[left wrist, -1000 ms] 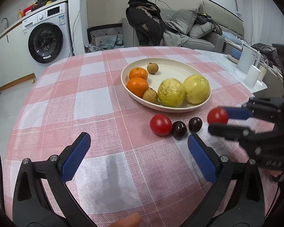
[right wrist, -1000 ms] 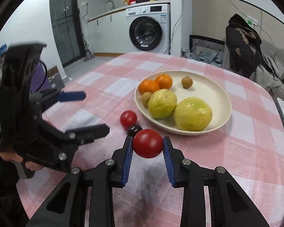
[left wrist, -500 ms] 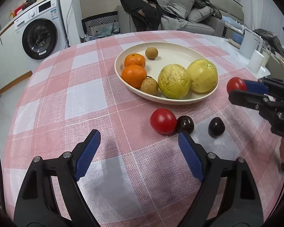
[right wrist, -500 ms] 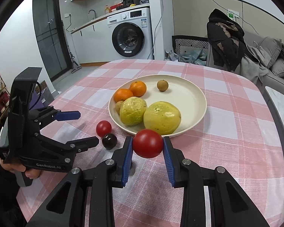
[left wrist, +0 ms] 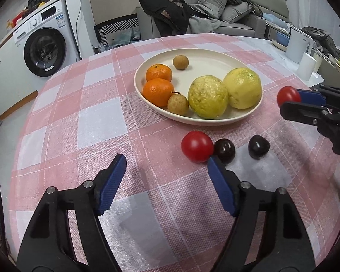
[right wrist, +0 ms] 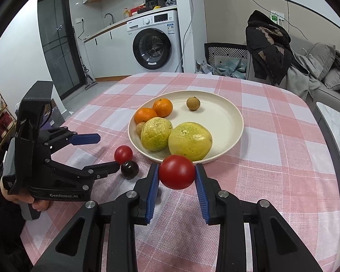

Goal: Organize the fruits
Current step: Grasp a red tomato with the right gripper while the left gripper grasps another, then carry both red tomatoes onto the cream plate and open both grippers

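Above tablecloth (right wrist: pixel 271 149), tomato (right wrist: pixel 176 171) in right hand-held gripper (right wrist: pixel 177 176)

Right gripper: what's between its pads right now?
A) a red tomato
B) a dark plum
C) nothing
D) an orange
A: in the right wrist view the right gripper has its blue pads pressed on both sides of a red tomato, held clear of the tablecloth in front of the plate.

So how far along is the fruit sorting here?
Done: six fruits sit in the cream oval plate. In hand: the right tool grips one red tomato. Left: another red tomato and two dark plums on the cloth; the closing left tool is empty.
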A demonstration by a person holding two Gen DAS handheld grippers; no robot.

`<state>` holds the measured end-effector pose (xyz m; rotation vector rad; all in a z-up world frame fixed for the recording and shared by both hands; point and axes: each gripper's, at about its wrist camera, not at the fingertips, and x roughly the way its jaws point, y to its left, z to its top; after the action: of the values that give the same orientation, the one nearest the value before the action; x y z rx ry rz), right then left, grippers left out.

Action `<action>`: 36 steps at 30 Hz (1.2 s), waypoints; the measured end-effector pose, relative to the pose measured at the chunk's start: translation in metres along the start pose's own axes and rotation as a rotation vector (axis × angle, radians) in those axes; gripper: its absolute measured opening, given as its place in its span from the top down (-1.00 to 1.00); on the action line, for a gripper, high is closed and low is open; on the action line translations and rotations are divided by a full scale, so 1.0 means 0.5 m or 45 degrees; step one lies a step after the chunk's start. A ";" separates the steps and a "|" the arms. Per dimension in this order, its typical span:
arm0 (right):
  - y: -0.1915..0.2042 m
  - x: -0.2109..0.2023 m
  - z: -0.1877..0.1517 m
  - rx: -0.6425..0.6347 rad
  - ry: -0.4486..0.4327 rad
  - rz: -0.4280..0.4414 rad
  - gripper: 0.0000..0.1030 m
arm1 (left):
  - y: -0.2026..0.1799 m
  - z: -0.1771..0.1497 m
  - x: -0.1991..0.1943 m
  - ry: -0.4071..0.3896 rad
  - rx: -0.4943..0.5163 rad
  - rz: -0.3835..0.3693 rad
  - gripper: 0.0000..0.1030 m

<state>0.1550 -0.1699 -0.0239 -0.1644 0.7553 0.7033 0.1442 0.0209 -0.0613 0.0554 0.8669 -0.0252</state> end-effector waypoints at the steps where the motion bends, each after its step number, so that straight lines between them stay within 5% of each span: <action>1: -0.001 0.001 0.001 0.002 0.003 0.000 0.37 | 0.000 0.000 0.001 0.004 0.000 0.000 -0.42; 9: -0.003 0.001 0.001 0.004 0.005 0.001 0.37 | -0.013 0.010 0.022 0.031 0.055 0.001 -0.31; 27: -0.005 0.005 -0.002 0.010 0.017 0.003 0.37 | -0.022 0.039 0.045 0.033 0.021 -0.152 0.47; 36: -0.009 0.010 -0.004 0.021 0.018 0.003 0.37 | -0.012 0.038 0.026 -0.016 0.003 -0.146 0.48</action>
<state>0.1593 -0.1716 -0.0290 -0.1535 0.7746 0.6987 0.1669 0.0137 -0.0593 0.0079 0.8571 -0.1336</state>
